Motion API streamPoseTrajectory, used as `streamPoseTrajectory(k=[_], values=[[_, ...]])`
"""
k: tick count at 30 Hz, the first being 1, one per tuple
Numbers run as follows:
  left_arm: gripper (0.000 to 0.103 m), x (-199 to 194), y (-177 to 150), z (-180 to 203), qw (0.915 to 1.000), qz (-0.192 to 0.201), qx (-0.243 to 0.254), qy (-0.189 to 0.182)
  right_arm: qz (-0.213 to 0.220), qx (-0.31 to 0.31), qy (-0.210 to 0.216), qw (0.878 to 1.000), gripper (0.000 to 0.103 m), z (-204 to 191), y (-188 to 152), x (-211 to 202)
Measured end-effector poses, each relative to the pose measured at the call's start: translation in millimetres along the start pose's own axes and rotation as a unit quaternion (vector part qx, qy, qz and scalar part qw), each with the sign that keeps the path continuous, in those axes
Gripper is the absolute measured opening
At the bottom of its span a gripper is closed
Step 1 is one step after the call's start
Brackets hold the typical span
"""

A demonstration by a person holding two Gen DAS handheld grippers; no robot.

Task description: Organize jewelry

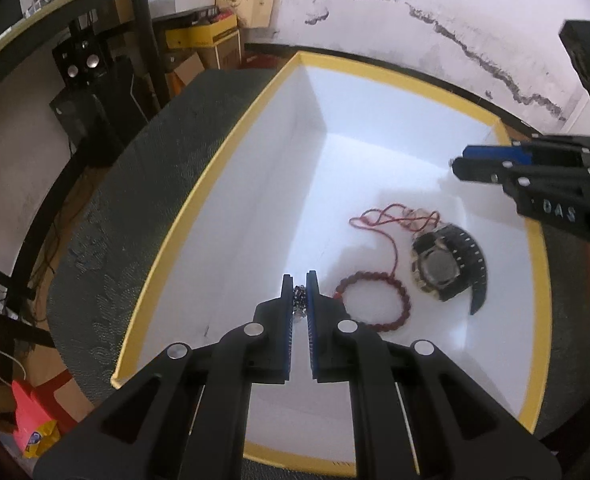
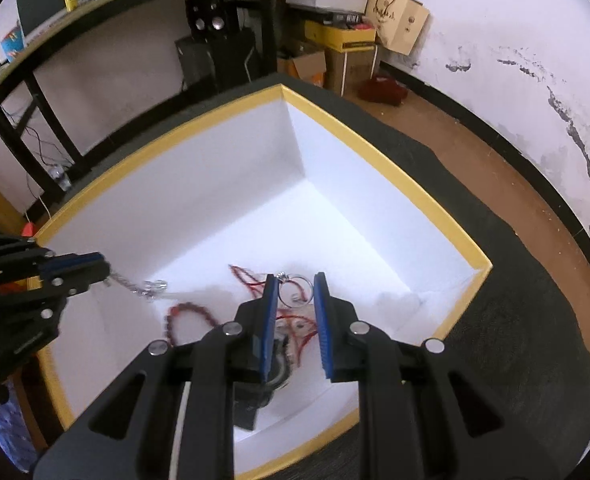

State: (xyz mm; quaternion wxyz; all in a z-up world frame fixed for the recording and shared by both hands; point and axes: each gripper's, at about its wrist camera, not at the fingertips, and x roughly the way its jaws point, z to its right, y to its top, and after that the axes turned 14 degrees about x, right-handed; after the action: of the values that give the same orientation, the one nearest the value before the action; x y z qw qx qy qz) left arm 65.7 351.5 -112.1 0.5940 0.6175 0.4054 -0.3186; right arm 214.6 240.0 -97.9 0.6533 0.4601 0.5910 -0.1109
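Observation:
A white box with a yellow rim (image 1: 231, 136) sits on a dark cloth. In it lie a black watch (image 1: 447, 268), a brown bead bracelet (image 1: 375, 300) and a red cord necklace (image 1: 379, 220). My left gripper (image 1: 299, 280) is shut on a silver chain (image 1: 299, 300) and holds it over the box floor; the chain hangs from it in the right wrist view (image 2: 135, 286). My right gripper (image 2: 295, 280) is open over the box (image 2: 375, 152), and a silver ring (image 2: 293, 290) shows between its fingers, touching the left one. It also shows in the left wrist view (image 1: 461, 164).
The box stands on a round seat covered in dark green cloth (image 1: 143, 184). Cardboard boxes (image 2: 343, 52), a black speaker (image 2: 211, 20) and a desk frame stand behind it. A cracked white wall (image 1: 435, 20) is on the right.

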Motion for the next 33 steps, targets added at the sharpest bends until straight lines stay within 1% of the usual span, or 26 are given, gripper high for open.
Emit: streamPoseTrajectory(k=[7,11,15,17,18,19,20,21,22,23,24,25,26,27,33], values=[[0.006,12.3,-0.4,-4.1,0.9999,-0.012,0.002,0.005,-0.023,-0.004,-0.014,1.000,0.019,10.1,9.3,24.2],[0.006,13.7,1.1,-3.6,0.9999,-0.014,0.002,0.006,-0.027,-0.002,-0.016,1.000,0.019,12.2,9.9,29.7],[0.006,17.4,2.9,-4.1,0.9998,-0.018,-0.002,0.011,-0.031,-0.015,-0.029,0.999,0.019,10.8,6.6,33.7],[0.006,20.1,3.6,-3.4,0.9997,-0.023,-0.001,0.004,-0.034,-0.012,-0.028,0.999,0.019,11.9,7.0,34.2],[0.006,20.8,3.9,-2.5,0.9997,-0.025,-0.001,0.000,-0.036,-0.006,-0.027,0.999,0.026,12.1,8.8,33.3],[0.008,20.5,4.3,-1.8,0.9997,-0.026,-0.001,0.002,-0.033,0.000,-0.024,0.999,0.038,13.6,9.7,30.2],[0.020,19.9,5.2,-1.0,0.9995,-0.031,-0.003,0.010,-0.022,0.009,-0.020,1.000,0.078,15.4,10.8,24.0],[0.038,18.4,5.8,-1.1,0.9993,-0.033,-0.005,0.016,0.000,0.015,-0.016,1.000,0.095,16.9,11.4,14.3],[0.073,16.5,6.1,-1.9,0.9993,-0.031,-0.009,0.019,0.007,0.017,-0.014,1.000,0.095,17.1,12.3,8.7],[0.091,10.8,7.3,0.8,0.9997,-0.018,-0.010,0.012,0.010,0.020,-0.010,1.000,0.095,18.4,13.0,3.5],[0.093,6.5,8.1,2.7,0.9997,-0.010,-0.008,0.021,0.012,0.022,-0.005,1.000,0.095,19.2,13.2,-1.2],[0.093,2.4,9.7,6.0,0.9995,-0.004,-0.003,0.032,0.012,0.020,-0.003,1.000,0.095,18.8,12.2,-3.7],[0.093,0.5,11.4,8.7,0.9995,-0.003,0.002,0.033,0.014,0.015,-0.007,1.000,0.095,17.9,10.7,-6.4],[0.093,-0.6,12.9,10.6,0.9996,-0.004,0.004,0.026,0.017,0.011,-0.010,1.000,0.095,17.6,9.5,-8.8],[0.093,-10.9,15.2,16.2,0.9997,0.001,0.001,0.025,0.027,0.024,-0.004,0.999,0.095,23.7,4.5,-25.7]])
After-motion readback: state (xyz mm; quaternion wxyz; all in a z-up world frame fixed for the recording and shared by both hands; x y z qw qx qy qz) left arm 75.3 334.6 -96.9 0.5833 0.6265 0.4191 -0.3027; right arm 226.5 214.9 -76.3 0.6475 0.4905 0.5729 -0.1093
